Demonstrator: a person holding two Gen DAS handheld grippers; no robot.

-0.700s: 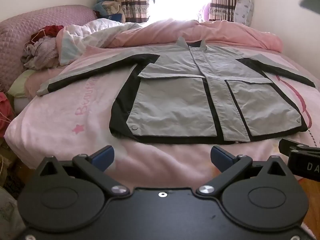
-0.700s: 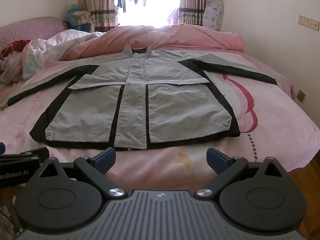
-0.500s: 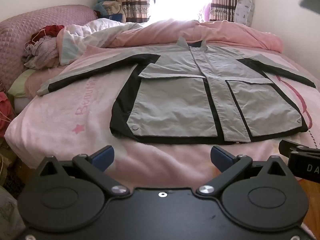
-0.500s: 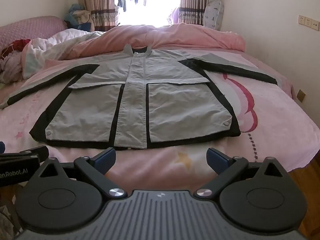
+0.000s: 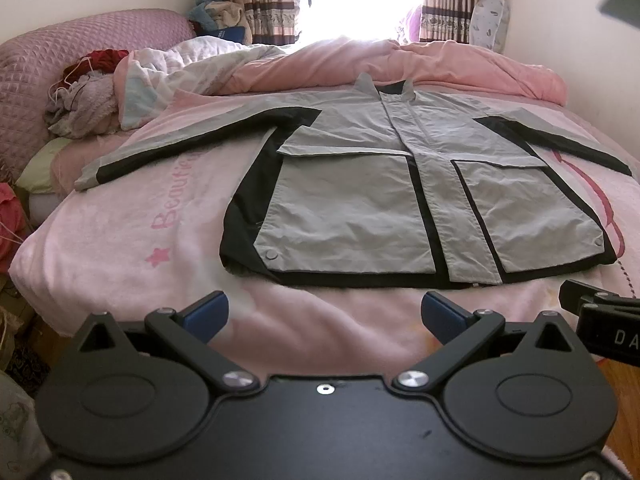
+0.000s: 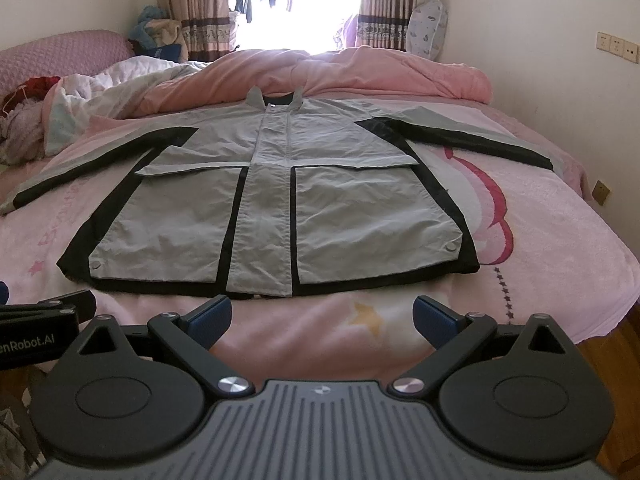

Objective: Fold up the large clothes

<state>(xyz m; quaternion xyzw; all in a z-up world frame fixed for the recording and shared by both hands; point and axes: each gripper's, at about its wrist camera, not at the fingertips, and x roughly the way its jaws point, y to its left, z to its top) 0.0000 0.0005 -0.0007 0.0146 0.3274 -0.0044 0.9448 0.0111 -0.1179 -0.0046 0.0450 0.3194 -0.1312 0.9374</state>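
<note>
A grey jacket with black panels (image 5: pixel 360 208) (image 6: pixel 272 216) lies flat and face up on the pink bed sheet (image 5: pixel 132 232) (image 6: pixel 560 240), sleeves spread to both sides, collar toward the window. My left gripper (image 5: pixel 324 314) hovers open near the bed's front edge, short of the hem, nothing between its blue pads. My right gripper (image 6: pixel 322 314) is likewise open and empty, just before the hem's middle. Each gripper's body shows at the edge of the other view.
A pink duvet (image 6: pixel 360 72) and a white quilt (image 5: pixel 192 68) are bunched behind the jacket. Loose clothes (image 5: pixel 84 96) pile at the purple headboard (image 5: pixel 60 48) on the left. A wall (image 6: pixel 560 60) runs along the right; wooden floor (image 6: pixel 608 368) shows below the bed's corner.
</note>
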